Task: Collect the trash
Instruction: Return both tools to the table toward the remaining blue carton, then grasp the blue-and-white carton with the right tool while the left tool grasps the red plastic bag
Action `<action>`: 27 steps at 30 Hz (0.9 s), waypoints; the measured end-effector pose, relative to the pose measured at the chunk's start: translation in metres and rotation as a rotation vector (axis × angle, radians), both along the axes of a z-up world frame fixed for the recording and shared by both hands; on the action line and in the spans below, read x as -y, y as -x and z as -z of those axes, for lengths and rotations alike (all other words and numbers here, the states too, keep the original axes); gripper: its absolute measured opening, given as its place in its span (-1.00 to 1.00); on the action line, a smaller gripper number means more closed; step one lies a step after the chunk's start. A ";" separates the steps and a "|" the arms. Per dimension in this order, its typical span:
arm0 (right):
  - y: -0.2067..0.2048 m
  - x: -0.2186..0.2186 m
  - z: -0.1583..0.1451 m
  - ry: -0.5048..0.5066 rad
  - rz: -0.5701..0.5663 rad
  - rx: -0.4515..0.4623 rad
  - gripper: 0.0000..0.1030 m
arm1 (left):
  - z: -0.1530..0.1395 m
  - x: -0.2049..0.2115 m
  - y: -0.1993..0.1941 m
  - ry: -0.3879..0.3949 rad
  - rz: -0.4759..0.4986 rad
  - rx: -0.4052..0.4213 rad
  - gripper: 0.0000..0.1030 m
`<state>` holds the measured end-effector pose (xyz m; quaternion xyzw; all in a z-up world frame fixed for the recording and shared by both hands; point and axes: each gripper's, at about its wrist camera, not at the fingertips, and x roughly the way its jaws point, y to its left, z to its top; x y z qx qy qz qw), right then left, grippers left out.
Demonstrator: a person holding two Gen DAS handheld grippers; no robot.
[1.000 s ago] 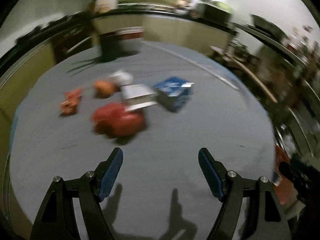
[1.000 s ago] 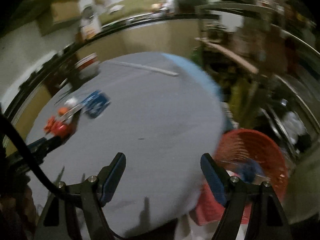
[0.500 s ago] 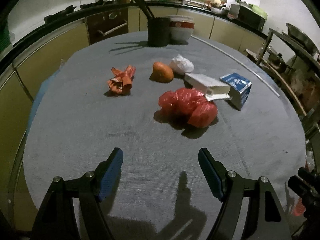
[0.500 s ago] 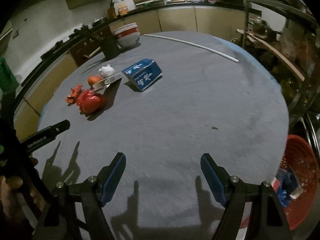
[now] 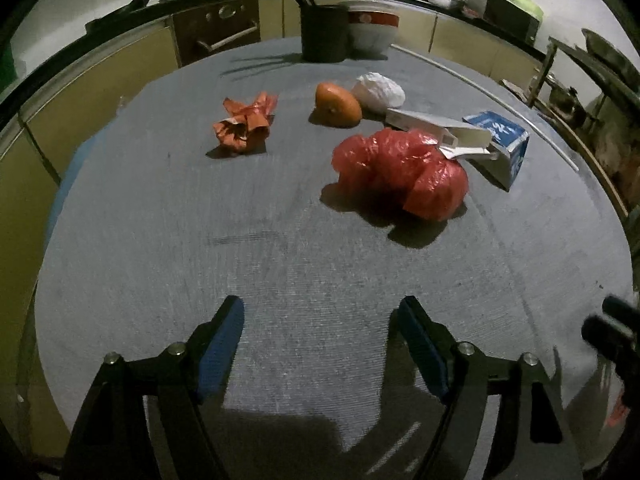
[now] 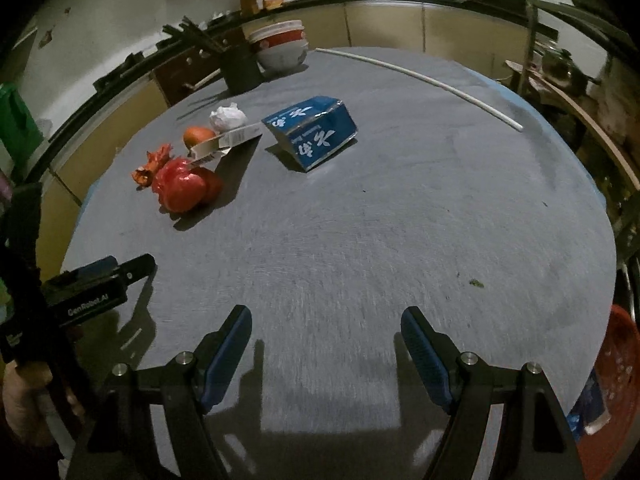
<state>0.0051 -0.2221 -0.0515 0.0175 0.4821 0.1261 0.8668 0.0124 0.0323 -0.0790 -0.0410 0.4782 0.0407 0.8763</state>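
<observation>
The left gripper (image 5: 320,344) hangs over the near part of the grey-clothed counter (image 5: 280,280) with its blue-padded jaws opening and nothing between them; the right gripper (image 6: 326,350), beside it, holds its jaws apart and is just as empty. Neither touches any of the trash, which lies in a loose cluster toward the far left side of the counter. Nearest the left gripper is a crumpled red plastic bag (image 5: 400,172). A flattened white carton (image 5: 440,130) rests against its far edge, and a blue carton (image 6: 312,132) lies on its side just beyond that. Behind them sit an orange fruit (image 5: 338,105) and a white paper wad (image 5: 378,92), close together, with a crumpled orange wrapper (image 5: 244,124) on its own to the left.

The scene reads as the approach stage of a pickup: both grippers are angled down at the counter, with no piece yet taken. The red bag looks like the likeliest first target for the left gripper. Taking it calls for carrying the open jaws forward until they straddle the bag, lowering to the cloth, then closing on the soft plastic without dragging the white carton along.

An orange-red basket (image 6: 618,364) shows at the lower right edge of the right wrist view, below the counter rim, with some blue packaging in it, apparently where the trash goes. A dark utensil holder (image 5: 324,34) and stacked bowls (image 6: 280,46) stand at the far edge.
</observation>
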 end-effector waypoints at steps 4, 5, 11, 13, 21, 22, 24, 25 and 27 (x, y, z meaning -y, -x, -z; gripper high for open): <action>-0.018 -0.004 -0.002 0.033 -0.040 0.012 0.55 | 0.006 0.007 0.000 -0.035 0.022 0.009 0.88; -0.023 -0.005 -0.003 0.038 -0.051 0.019 0.55 | 0.006 0.006 0.001 -0.030 0.017 0.017 0.88; -0.071 -0.018 -0.011 0.075 -0.140 0.060 0.61 | 0.008 0.008 0.003 -0.033 0.022 0.049 0.99; -0.087 -0.022 -0.016 0.075 -0.153 0.081 0.73 | 0.008 0.009 0.001 -0.034 0.023 0.048 1.00; -0.149 -0.039 -0.020 0.083 -0.208 0.115 0.91 | 0.010 0.009 -0.001 -0.032 0.022 0.050 1.00; -0.154 -0.042 -0.017 0.090 -0.219 0.108 0.91 | 0.010 0.009 -0.001 -0.033 0.022 0.050 1.00; -0.163 -0.047 -0.011 0.100 -0.235 0.096 0.91 | 0.010 0.009 -0.001 -0.033 0.022 0.050 1.00; -0.167 -0.049 -0.008 0.105 -0.241 0.094 0.91 | 0.010 0.009 -0.001 -0.033 0.022 0.050 1.00; -0.173 -0.051 -0.003 0.118 -0.245 0.093 0.91 | 0.010 0.009 0.000 -0.033 0.022 0.050 1.00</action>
